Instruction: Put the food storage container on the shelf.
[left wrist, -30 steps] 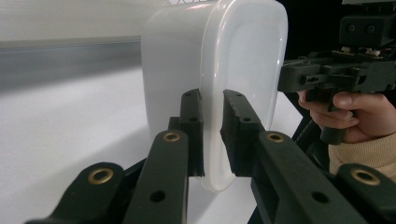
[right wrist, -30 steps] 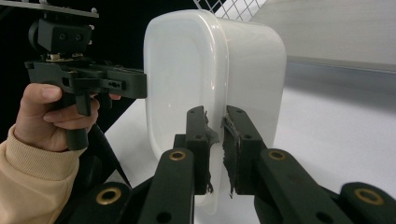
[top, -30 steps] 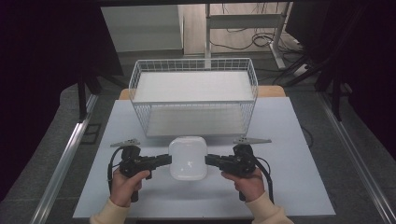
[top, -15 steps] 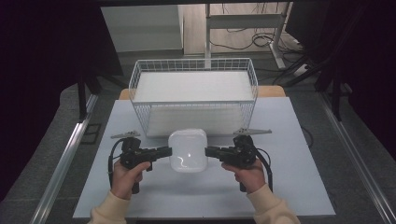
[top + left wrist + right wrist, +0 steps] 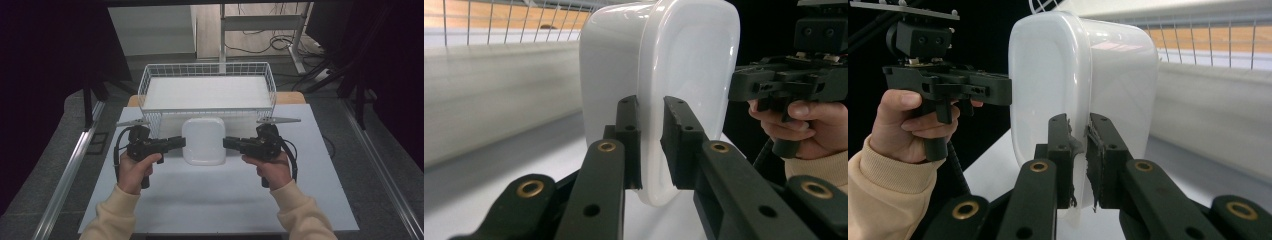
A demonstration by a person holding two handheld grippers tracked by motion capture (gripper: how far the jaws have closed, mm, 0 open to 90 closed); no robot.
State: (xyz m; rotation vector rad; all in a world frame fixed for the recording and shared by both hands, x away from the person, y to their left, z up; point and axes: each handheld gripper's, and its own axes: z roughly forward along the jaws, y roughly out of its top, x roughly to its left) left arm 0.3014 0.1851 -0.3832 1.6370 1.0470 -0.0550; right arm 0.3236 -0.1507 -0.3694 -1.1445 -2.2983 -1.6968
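A white plastic container (image 5: 203,140) with rounded corners hangs above the table, just in front of the wire basket (image 5: 150,80). My left gripper (image 5: 181,142) is shut on the container's left rim, and my right gripper (image 5: 226,144) is shut on its right rim. In the left gripper view the rim of the container (image 5: 659,85) sits pinched between the two black jaws, with the left gripper (image 5: 650,142) at its lower edge. From the right gripper view the container (image 5: 1083,80) is clamped the same way by the right gripper (image 5: 1078,150).
The white wire basket has a flat white liner (image 5: 207,92) inside and stands at the far edge of the pale table (image 5: 210,195). Metal rails (image 5: 75,165) run along both sides of the table. A desk frame and cables (image 5: 280,35) lie beyond.
Both grippers have carried the container up and forward, from the table's middle to just in front of the basket's near wall.
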